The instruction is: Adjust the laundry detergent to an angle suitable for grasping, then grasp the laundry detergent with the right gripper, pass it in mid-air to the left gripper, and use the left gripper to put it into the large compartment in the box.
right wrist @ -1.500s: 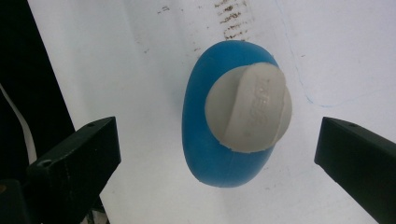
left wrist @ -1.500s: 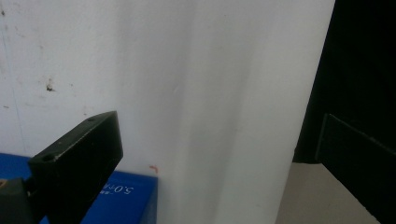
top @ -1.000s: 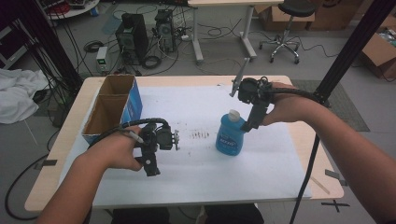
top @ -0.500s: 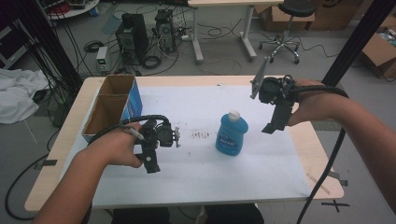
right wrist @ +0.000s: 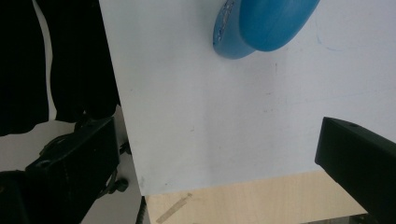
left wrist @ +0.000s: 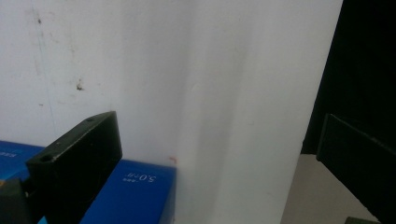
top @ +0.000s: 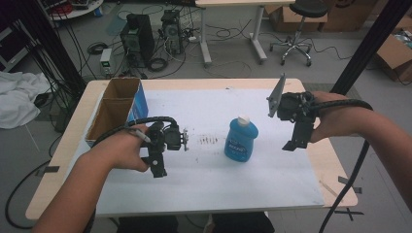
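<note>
A: Where is the blue plastic bottle with white cap (top: 241, 139)?
B: Upright mid-table, base cut off in right gripper view.
A: Grippers?
B: Left gripper (top: 156, 165) and right gripper (top: 291, 144): jaws apart, empty, near the white sheet's (top: 214, 174) edges.

Blue bottle (top: 241, 140): translucent blue plastic, white cap fitted, label on its front. Stands upright on the white sheet near table centre, untouched, well apart from both grippers.
</note>
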Motion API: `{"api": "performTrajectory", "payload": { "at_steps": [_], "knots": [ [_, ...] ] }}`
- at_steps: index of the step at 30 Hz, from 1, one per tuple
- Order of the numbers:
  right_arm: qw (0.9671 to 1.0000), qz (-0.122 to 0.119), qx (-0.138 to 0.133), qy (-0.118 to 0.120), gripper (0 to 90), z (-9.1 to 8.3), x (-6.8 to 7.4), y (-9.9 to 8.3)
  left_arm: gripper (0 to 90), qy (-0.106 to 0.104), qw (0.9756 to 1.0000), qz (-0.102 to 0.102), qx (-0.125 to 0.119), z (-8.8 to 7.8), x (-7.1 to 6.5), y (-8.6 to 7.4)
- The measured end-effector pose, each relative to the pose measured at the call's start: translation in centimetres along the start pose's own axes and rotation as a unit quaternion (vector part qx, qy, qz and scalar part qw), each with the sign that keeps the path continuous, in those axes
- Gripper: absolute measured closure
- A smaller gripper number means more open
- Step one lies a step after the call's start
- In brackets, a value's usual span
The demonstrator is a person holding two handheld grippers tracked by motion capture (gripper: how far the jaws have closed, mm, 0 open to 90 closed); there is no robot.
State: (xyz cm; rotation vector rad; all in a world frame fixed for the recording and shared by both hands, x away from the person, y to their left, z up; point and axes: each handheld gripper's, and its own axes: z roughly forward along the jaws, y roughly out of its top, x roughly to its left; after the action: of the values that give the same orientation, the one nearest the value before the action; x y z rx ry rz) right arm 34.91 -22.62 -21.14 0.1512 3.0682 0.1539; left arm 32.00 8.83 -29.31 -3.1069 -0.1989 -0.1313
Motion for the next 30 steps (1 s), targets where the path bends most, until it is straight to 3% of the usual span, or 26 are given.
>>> {"api": "performTrajectory", "payload": {
  "at_steps": [6,23,30],
  "knots": [
    [0.9999,0.003,-0.01,0.001,0.0,0.0,-0.2,-0.4,0.5,0.003,1.0,0.006,0.001,-0.4,0.1,0.3],
    [0.9999,0.009,-0.004,-0.002,0.0,-0.4,-0.3,-0.2,0.5,0.007,0.9997,0.02,-0.009,-0.7,0.3,0.6],
    [0.9997,0.024,-0.005,-0.006,0.0,-0.3,-0.8,-0.6,0.5,0.012,0.9997,0.019,-0.011,-1.1,0.2,0.3]
  ]
}}
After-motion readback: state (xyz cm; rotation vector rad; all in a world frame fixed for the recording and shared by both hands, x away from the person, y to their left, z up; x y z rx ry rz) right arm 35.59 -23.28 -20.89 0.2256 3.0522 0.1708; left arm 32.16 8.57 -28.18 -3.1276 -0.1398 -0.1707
